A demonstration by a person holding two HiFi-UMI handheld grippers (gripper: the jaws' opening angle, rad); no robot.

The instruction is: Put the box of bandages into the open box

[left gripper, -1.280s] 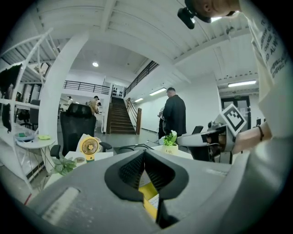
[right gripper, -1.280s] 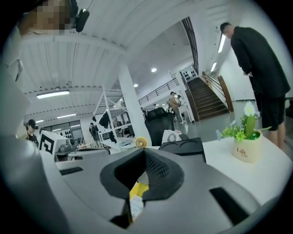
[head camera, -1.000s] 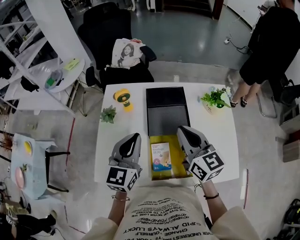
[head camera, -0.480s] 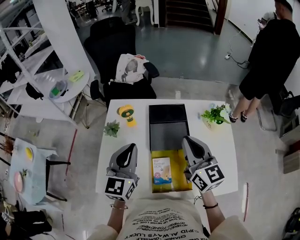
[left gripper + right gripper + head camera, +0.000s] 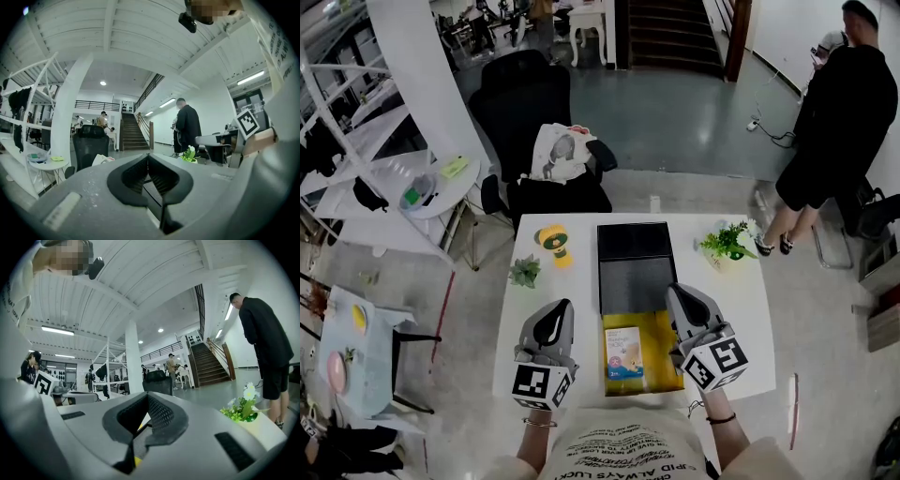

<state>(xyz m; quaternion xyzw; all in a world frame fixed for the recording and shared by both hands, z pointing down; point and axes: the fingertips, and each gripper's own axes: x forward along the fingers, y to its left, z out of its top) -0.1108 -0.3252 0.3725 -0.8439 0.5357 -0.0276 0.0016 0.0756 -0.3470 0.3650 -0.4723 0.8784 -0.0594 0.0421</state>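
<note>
A large open-plan office hall: polished grey floor, staircase, black office chair, white shelving rack, white tabletop, a standing person.

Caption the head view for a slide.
Bandage box lies inside the open yellow box, with the left gripper and right gripper shut on either side.

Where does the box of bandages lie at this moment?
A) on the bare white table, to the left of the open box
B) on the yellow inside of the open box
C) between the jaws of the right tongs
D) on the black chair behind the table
B: in the head view the box of bandages lies flat on the yellow inside of the open box.
</note>
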